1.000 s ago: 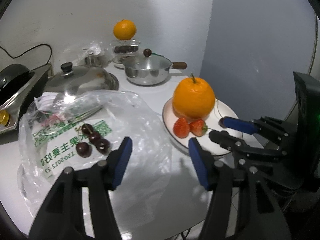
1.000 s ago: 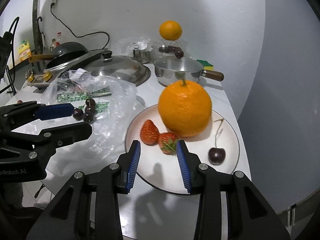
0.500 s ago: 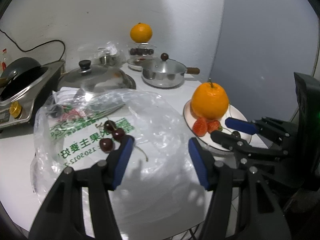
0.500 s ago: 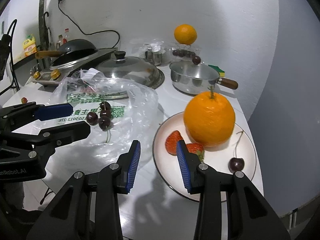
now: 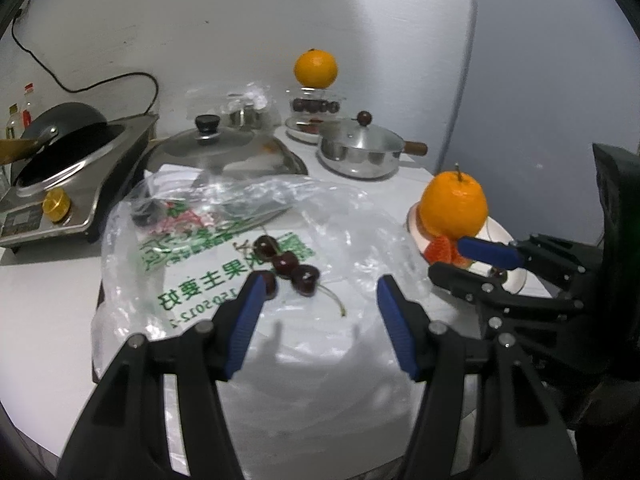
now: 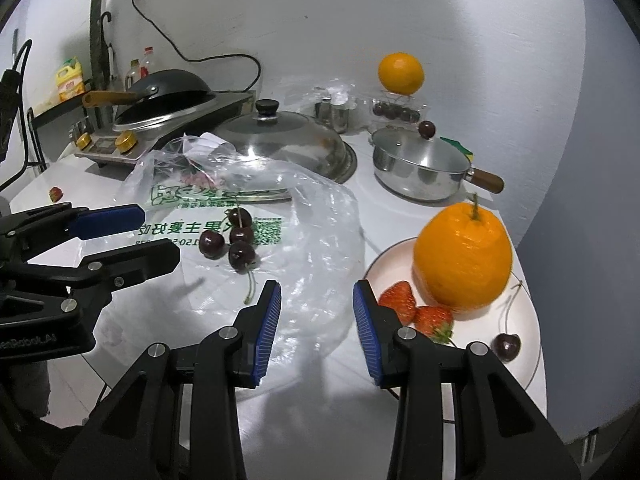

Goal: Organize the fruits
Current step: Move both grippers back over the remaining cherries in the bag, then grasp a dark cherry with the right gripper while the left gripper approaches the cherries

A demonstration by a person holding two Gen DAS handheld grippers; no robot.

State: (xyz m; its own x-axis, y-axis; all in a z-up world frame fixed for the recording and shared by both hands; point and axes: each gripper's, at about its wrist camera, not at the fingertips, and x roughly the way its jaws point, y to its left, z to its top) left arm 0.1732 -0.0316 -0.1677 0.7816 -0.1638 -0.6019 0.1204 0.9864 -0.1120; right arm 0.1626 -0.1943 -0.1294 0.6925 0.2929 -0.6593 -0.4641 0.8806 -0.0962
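Note:
Several dark cherries (image 5: 289,265) (image 6: 234,240) lie on a clear plastic bag (image 5: 224,240) (image 6: 312,216) with green print. A white plate (image 6: 524,344) (image 5: 502,234) on the right holds a big orange (image 6: 462,254) (image 5: 454,206), two strawberries (image 6: 416,308) and one cherry (image 6: 506,346). My left gripper (image 5: 320,320) is open and empty just in front of the cherries. My right gripper (image 6: 316,328) is open and empty over the bag's near edge, left of the plate.
At the back stand a lidded steel pot (image 6: 420,168), a large glass lid (image 6: 280,140), a wok on a cooker (image 6: 168,96), and an orange on a clear box of cherries (image 6: 400,74). A loose strawberry (image 6: 55,194) lies far left. The table edge is near.
Both grippers have pulled back and swung left, from the plate toward the bag. The cherries now lie ahead of the left gripper. Both stayed open.

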